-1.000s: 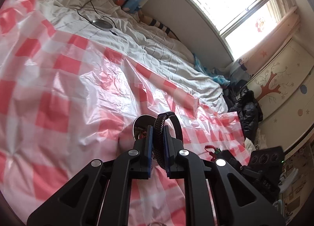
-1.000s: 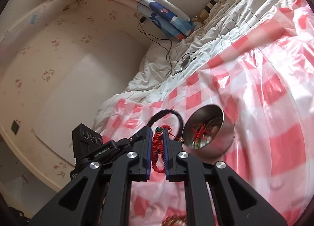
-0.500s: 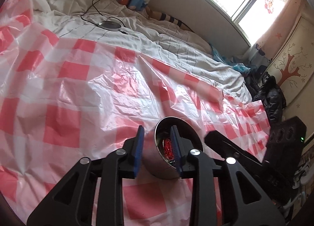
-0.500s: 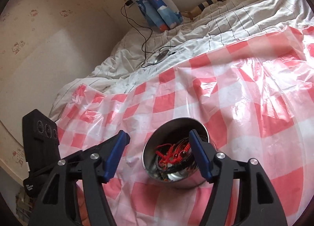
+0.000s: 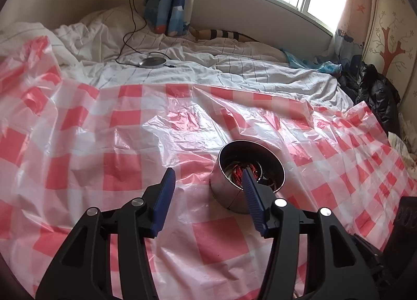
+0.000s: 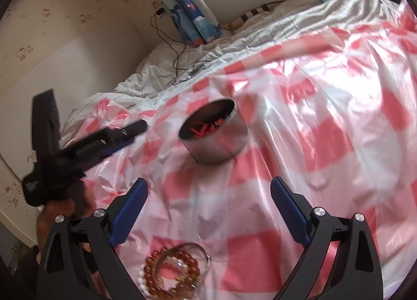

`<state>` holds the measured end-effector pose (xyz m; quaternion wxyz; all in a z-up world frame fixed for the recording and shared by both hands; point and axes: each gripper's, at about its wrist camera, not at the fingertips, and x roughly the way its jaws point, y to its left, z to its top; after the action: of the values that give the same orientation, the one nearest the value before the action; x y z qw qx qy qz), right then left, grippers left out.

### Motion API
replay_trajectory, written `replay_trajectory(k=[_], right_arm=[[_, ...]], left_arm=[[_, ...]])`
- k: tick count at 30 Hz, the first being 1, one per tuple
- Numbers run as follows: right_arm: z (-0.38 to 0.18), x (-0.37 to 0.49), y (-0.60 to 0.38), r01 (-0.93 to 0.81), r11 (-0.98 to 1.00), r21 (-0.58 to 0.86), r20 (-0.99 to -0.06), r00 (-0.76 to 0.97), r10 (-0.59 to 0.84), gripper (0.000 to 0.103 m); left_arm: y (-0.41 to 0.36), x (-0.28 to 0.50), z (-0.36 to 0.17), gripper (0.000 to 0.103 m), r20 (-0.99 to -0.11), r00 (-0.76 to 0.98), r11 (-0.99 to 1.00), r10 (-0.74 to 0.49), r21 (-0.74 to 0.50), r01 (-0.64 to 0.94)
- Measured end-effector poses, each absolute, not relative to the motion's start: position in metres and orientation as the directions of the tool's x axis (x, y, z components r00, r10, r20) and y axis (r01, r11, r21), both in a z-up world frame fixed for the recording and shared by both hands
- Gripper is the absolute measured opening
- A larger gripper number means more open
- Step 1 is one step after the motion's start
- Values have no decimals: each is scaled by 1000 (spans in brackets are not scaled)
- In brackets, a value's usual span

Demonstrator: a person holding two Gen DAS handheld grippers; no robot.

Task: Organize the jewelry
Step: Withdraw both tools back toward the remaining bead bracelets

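Nearest the right gripper (image 6: pixel 208 195), whose blue-padded tongs gape empty, lie amber and white bead bracelets (image 6: pixel 172 277) on the red-checked plastic sheet (image 6: pixel 338 117). I'd drop low and pinch one strand only. Farther off, the round steel tin (image 5: pixel 245 185) holds red cord; the left gripper (image 5: pixel 208 185), spread and empty, hovers at its near rim.

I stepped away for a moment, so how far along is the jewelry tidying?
Partly done. The metal tin already holds red cord jewelry. Nothing is in hand: the left gripper and right gripper are both open and empty. The amber bead bracelets lie on the checked sheet, outside the tin.
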<state>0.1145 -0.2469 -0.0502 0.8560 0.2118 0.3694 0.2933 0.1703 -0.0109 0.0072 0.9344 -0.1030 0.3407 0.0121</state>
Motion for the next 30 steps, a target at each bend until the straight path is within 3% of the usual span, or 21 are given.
replay_trajectory(k=[25,30], right_arm=[[-70,117,-250,-305,718,626,-512,533,673,95],[-72,115,-251,-301,715,631,-513,530,675,95]], left_arm=[[-7,118,37,64,-554,827,994,98,22,-103],[-3,100,41,70,-556,827,994,83,-9,-105]])
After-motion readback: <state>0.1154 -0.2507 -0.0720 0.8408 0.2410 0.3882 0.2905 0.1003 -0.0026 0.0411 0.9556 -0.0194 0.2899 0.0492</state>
